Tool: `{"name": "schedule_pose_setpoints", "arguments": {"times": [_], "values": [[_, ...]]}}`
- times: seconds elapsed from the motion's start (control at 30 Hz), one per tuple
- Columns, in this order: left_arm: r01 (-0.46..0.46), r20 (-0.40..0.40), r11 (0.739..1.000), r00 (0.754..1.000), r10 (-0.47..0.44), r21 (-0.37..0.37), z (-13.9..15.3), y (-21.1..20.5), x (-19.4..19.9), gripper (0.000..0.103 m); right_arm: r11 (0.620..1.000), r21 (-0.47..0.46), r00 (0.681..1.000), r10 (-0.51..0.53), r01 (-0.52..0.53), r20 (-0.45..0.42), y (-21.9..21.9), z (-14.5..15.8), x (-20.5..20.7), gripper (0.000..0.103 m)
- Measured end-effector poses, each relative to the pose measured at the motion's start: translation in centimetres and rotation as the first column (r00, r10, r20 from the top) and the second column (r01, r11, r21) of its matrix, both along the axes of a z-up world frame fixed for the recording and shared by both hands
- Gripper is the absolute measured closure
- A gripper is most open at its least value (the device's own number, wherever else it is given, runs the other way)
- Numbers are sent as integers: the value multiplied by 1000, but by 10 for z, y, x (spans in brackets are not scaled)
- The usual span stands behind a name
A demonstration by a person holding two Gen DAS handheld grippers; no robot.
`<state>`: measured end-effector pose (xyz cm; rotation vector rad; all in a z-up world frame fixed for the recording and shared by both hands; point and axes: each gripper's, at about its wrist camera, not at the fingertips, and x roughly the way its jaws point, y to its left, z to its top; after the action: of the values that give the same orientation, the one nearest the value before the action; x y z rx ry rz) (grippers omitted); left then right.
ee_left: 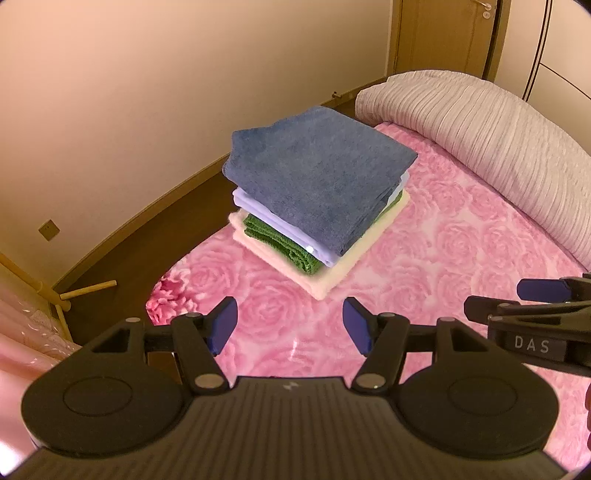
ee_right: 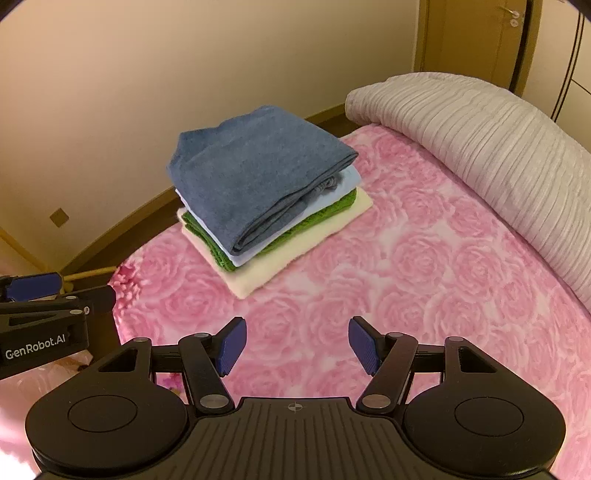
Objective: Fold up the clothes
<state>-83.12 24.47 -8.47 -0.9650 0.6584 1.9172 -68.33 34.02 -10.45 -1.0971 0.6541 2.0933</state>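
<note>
A stack of folded clothes sits on the pink rose-patterned bedspread (ee_left: 443, 266) near the bed's far left edge. A dark blue piece (ee_left: 317, 173) (ee_right: 258, 170) lies on top, over a pale blue one (ee_right: 349, 182), a green one (ee_left: 280, 242) (ee_right: 218, 251) and a cream one (ee_left: 332, 277) (ee_right: 295, 254) at the bottom. My left gripper (ee_left: 290, 325) hangs open above the bedspread, short of the stack, nothing between its blue pads. My right gripper (ee_right: 295, 345) is open the same way, beside the left one, and empty. Each gripper shows at the edge of the other's view.
A rolled striped grey duvet (ee_left: 498, 144) (ee_right: 498, 155) lies along the right side of the bed. Beige wall and brown floor (ee_left: 122, 254) lie beyond the bed's left edge, with a wooden rack leg (ee_left: 88, 290) there. A wooden door (ee_right: 476, 33) stands at the back.
</note>
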Motion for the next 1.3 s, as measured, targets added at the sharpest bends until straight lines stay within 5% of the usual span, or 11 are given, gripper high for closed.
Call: {"name": "schedule_pose_setpoints", "arguments": {"times": [1.3], "values": [[-34, 19, 995, 999, 36, -94, -57, 56, -33, 44, 994, -104, 998, 25, -18, 63, 65, -50, -38, 38]]}}
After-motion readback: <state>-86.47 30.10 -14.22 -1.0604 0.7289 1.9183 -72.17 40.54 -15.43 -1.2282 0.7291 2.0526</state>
